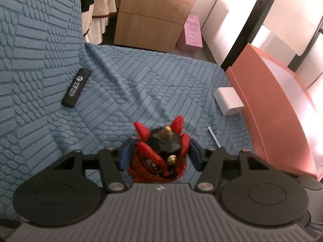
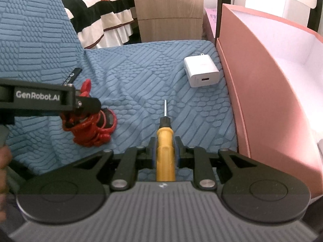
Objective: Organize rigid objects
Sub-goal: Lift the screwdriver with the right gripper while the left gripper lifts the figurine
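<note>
Two grippers loaded over blue sofa cover (image 1: 141, 76): left gripper (image 1: 160, 151) pinches red-black figurine (image 1: 161, 153); right gripper (image 2: 165, 151) clamps yellow screwdriver (image 2: 165, 151), beside pink box (image 2: 262, 84). White charger (image 2: 200, 71) touches box.

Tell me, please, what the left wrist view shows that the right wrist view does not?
Only the left wrist view shows the whole black lighter, the pink carton on the floor, and the left gripper from behind, around the red and black figurine. Only the right wrist view shows the yellow screwdriver handle in the right gripper and the inside of the pink box. Both share the white charger, the blue cover and the wooden drawers.
</note>
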{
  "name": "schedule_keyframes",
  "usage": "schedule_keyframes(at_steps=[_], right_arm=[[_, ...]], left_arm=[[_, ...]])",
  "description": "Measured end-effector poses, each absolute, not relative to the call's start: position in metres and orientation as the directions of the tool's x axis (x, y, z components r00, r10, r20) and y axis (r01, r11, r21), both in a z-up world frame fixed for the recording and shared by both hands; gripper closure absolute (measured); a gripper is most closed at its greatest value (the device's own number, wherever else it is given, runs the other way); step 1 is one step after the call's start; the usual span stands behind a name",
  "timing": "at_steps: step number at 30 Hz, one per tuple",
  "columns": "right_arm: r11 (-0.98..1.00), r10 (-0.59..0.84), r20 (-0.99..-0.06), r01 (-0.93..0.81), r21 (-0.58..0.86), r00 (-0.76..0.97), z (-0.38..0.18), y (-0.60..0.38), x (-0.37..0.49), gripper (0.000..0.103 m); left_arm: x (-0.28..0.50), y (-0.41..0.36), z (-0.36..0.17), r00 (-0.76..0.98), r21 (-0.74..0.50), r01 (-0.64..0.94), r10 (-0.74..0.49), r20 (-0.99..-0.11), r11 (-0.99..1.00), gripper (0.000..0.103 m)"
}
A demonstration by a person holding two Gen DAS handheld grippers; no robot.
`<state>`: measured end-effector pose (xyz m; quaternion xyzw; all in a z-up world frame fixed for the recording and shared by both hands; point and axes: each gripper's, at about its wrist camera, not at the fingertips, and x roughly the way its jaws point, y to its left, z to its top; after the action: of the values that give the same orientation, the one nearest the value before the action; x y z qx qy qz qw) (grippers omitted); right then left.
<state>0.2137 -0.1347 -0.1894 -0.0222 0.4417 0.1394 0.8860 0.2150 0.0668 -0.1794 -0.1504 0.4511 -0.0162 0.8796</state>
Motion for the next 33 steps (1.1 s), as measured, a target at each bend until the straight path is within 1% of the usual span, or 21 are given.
schedule_keyframes(at_steps=[2,6,10,19,20,22,25,29,33], right_arm=[[0.959,0.231,-0.789,-0.268,0.088,0.569,-0.187,-0.134,0.213,0.082],[0.956,0.233,-0.786,-0.282,0.078,0.572,-0.181,-0.13,0.212,0.082],[0.955,0.259,-0.788,-0.271,0.122,0.559,-0.175,-0.133,0.212,0.082],[0.956,0.273,-0.775,-0.25,0.154,0.57,-0.16,-0.143,0.212,0.082],[0.957,0.27,-0.775,-0.25,0.148,0.571,-0.16,-0.144,0.213,0.082],[0.958,0.268,-0.779,-0.244,0.151,0.566,-0.163,-0.144,0.213,0.082],[0.957,0.269,-0.784,-0.245,0.154,0.56,-0.168,-0.144,0.213,0.082],[0.957,0.248,-0.812,-0.262,0.122,0.528,-0.182,-0.141,0.215,0.082],[0.958,0.246,-0.839,-0.254,0.134,0.485,-0.194,-0.142,0.217,0.082]], left_arm=[[0.215,0.067,-0.178,0.598,-0.278,-0.108,-0.161,-0.785,0.954,0.044],[0.215,0.067,-0.176,0.6,-0.283,-0.111,-0.163,-0.783,0.953,0.044],[0.213,0.068,-0.173,0.607,-0.3,-0.11,-0.175,-0.775,0.947,0.044],[0.211,0.068,-0.168,0.626,-0.326,-0.092,-0.2,-0.754,0.941,0.044],[0.213,0.067,-0.171,0.637,-0.326,-0.082,-0.202,-0.744,0.942,0.045],[0.219,0.067,-0.175,0.618,-0.33,-0.104,-0.199,-0.761,0.938,0.045],[0.217,0.067,-0.171,0.646,-0.344,-0.093,-0.206,-0.735,0.935,0.045],[0.221,0.066,-0.178,0.625,-0.316,-0.108,-0.183,-0.759,0.943,0.045],[0.223,0.065,-0.178,0.628,-0.318,-0.1,-0.188,-0.755,0.943,0.045]])
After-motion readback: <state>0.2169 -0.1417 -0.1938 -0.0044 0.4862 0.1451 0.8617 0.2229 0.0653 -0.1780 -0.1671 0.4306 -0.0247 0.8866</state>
